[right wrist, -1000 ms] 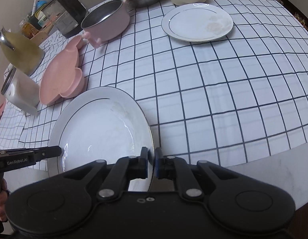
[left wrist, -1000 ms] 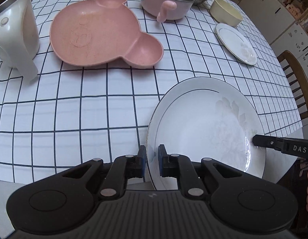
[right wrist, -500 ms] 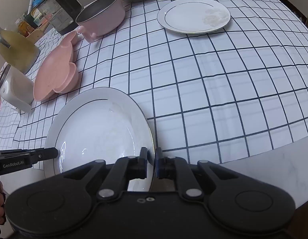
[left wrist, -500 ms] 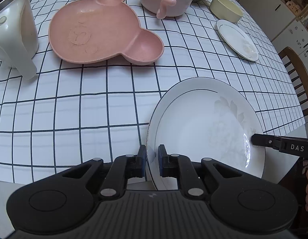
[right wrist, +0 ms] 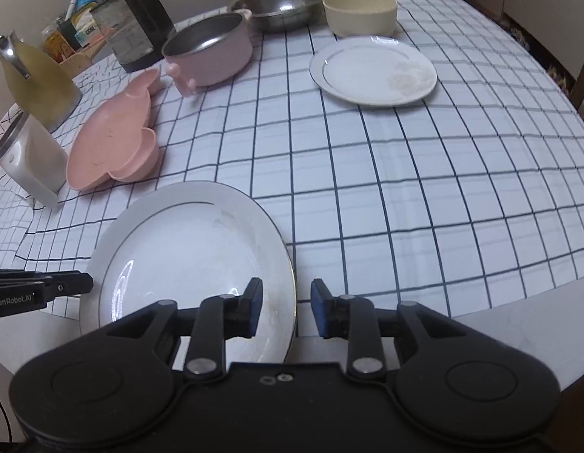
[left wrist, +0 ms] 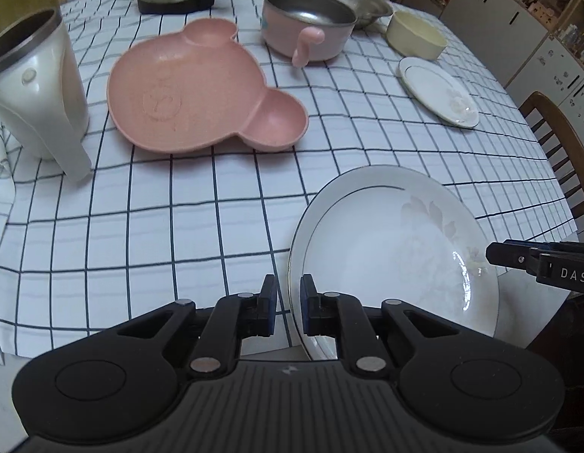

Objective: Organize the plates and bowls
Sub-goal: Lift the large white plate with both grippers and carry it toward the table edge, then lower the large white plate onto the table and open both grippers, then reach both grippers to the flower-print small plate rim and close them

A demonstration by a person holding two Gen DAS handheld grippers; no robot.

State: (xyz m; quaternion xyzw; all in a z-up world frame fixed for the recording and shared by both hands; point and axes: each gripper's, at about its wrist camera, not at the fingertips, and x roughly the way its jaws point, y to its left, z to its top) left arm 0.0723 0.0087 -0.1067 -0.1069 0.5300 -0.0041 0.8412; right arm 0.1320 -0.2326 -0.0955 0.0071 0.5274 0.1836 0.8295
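A large white plate [left wrist: 390,256] with a thin dark ring lies at the near edge of the checked table [left wrist: 178,226], partly over the edge. My left gripper [left wrist: 288,298] is shut on its left rim. My right gripper [right wrist: 286,305] is at the opposite rim [right wrist: 292,287]; its jaws are opening, the rim stands between them, and the pads are off it. Each gripper's tip shows in the other view: the right gripper [left wrist: 518,260] and the left gripper [right wrist: 65,283]. A small white plate [right wrist: 373,71] lies further back.
A pink bear-shaped plate [left wrist: 201,102] lies left of centre and a white jug [left wrist: 35,94] stands at far left. At the back are a pink pot [left wrist: 310,26], a steel bowl [left wrist: 344,0] and a cream bowl [left wrist: 416,37]. A wooden chair [left wrist: 556,143] stands to the right.
My right gripper's jaws have parted from the large plate's rim. The left gripper has kept its grip. Both views have tipped up a little.
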